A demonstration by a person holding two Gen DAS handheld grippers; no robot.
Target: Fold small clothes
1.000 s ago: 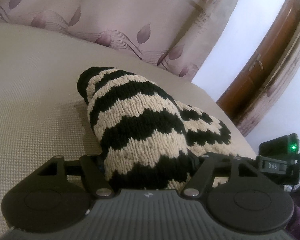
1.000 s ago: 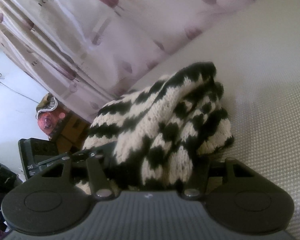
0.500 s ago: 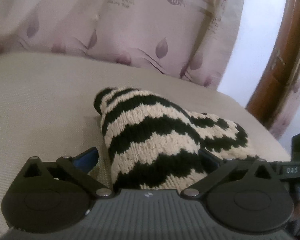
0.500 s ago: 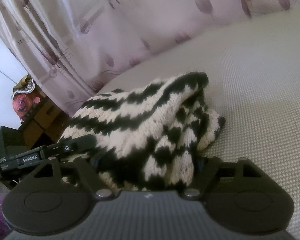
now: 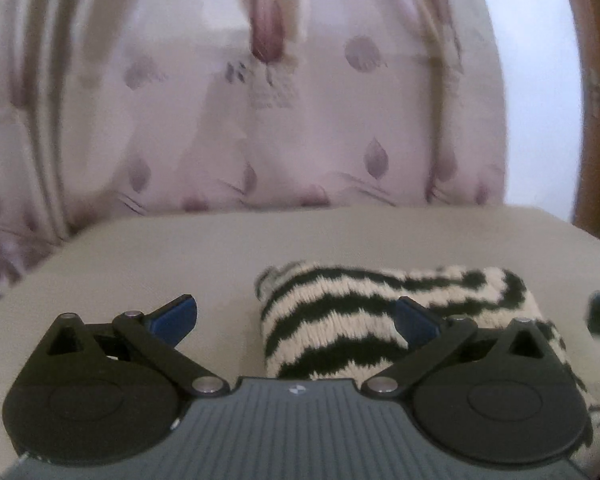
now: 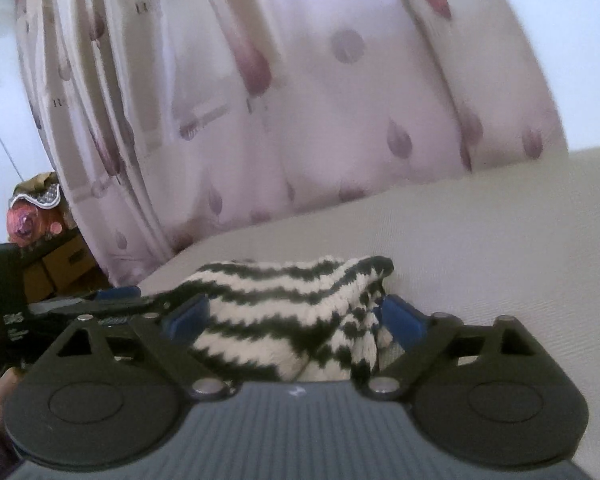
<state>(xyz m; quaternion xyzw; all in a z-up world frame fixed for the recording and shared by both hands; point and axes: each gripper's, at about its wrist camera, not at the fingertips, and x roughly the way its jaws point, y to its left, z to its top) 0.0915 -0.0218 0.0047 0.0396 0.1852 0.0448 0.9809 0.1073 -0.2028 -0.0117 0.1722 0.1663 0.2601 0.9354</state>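
Note:
A black-and-cream striped knitted garment [image 5: 348,316] lies folded in a low bundle on the beige cushioned surface [image 5: 180,256]. My left gripper [image 5: 296,318] is open, its blue-padded fingers apart; the garment's left end lies between them, nearer the right finger. In the right wrist view the same garment [image 6: 284,304] lies between the spread fingers of my right gripper [image 6: 296,316], which is open. The left gripper's tip [image 6: 112,300] shows at the garment's far left.
A pale pink curtain with purple leaf prints [image 5: 284,100] hangs behind the surface. A brown wooden door frame [image 5: 596,120] stands at the right. Boxes and a pink ornament [image 6: 32,224] sit left beyond the surface edge.
Both grippers have opened and let go of the garment, which now lies flatter on the surface. Both have drawn back and levelled out, so more curtain shows.

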